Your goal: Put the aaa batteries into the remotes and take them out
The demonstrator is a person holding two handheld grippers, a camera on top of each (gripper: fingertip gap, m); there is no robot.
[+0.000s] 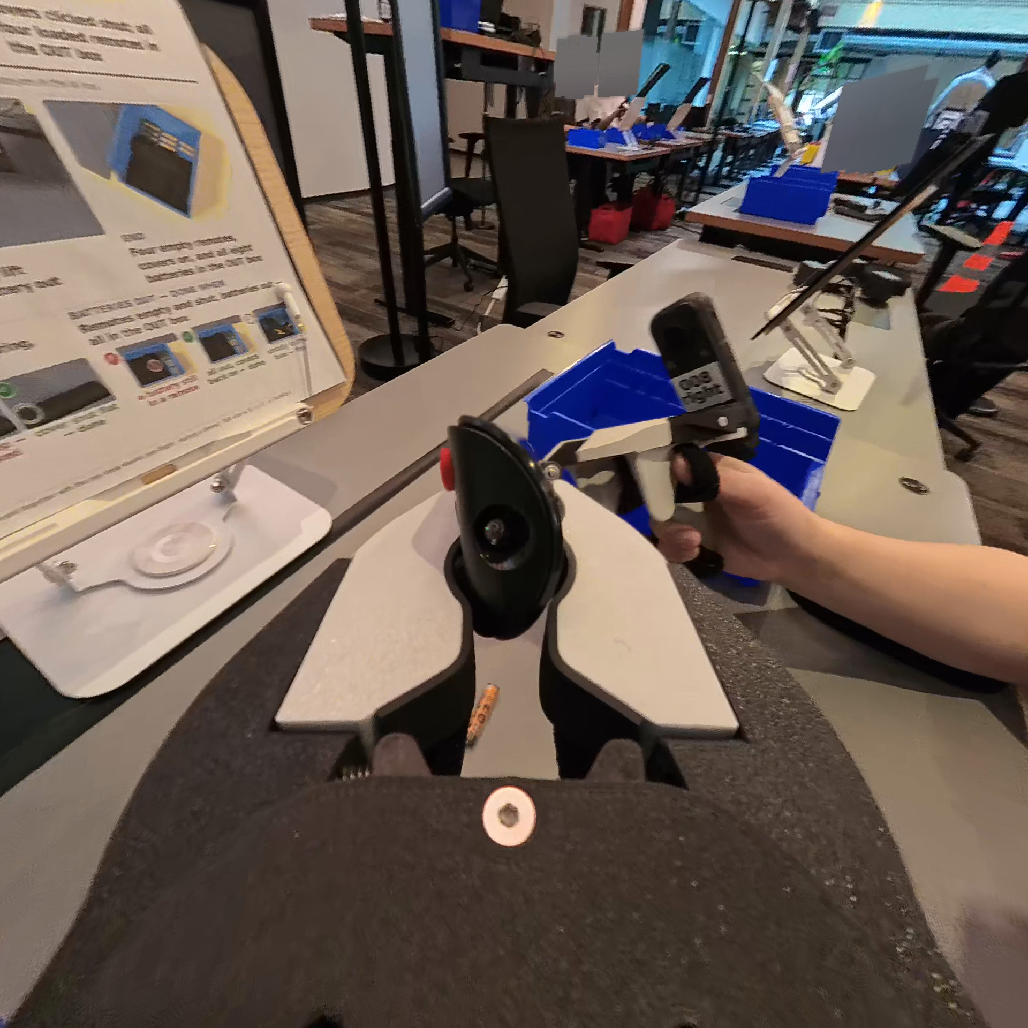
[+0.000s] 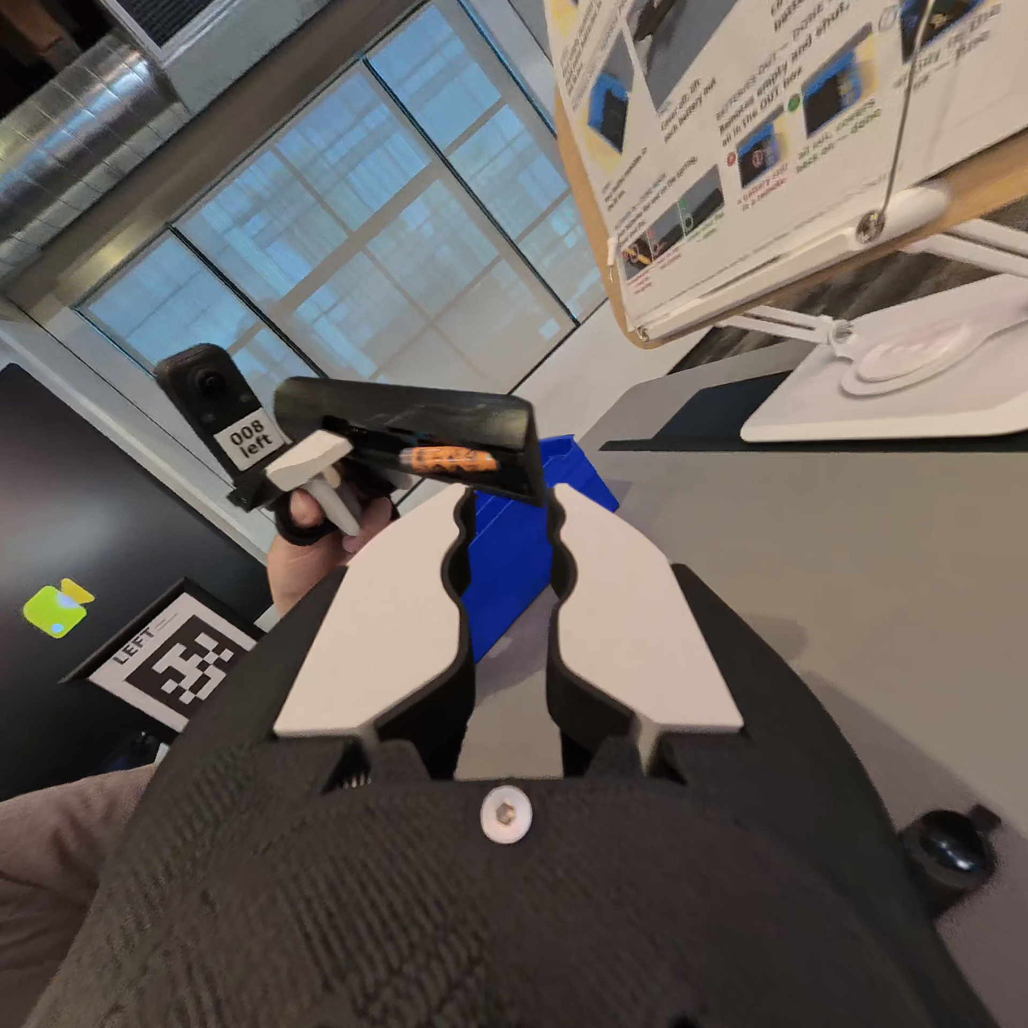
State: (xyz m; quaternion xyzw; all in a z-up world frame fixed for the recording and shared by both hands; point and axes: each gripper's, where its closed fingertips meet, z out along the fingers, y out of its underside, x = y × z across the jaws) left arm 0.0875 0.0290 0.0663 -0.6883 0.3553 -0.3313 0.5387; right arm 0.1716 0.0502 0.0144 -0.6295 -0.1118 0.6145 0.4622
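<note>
The long black plastic remote (image 2: 406, 428) is pinched end-on in the left gripper (image 1: 509, 562). Its orange battery (image 2: 448, 460) lies along its open slot, just ahead of the right gripper (image 2: 509, 500), whose jaws gape empty. Another orange battery (image 1: 483, 713) rests on the grey table (image 1: 868, 523).

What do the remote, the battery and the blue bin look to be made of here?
Remote: black moulded plastic with a semi-gloss sheen, showing soft highlights. Battery: probably metal under a glossy orange printed wrap; its end looks silvery. Blue bin: rigid, evenly coloured plastic with ribbed walls, slightly shiny.
</note>
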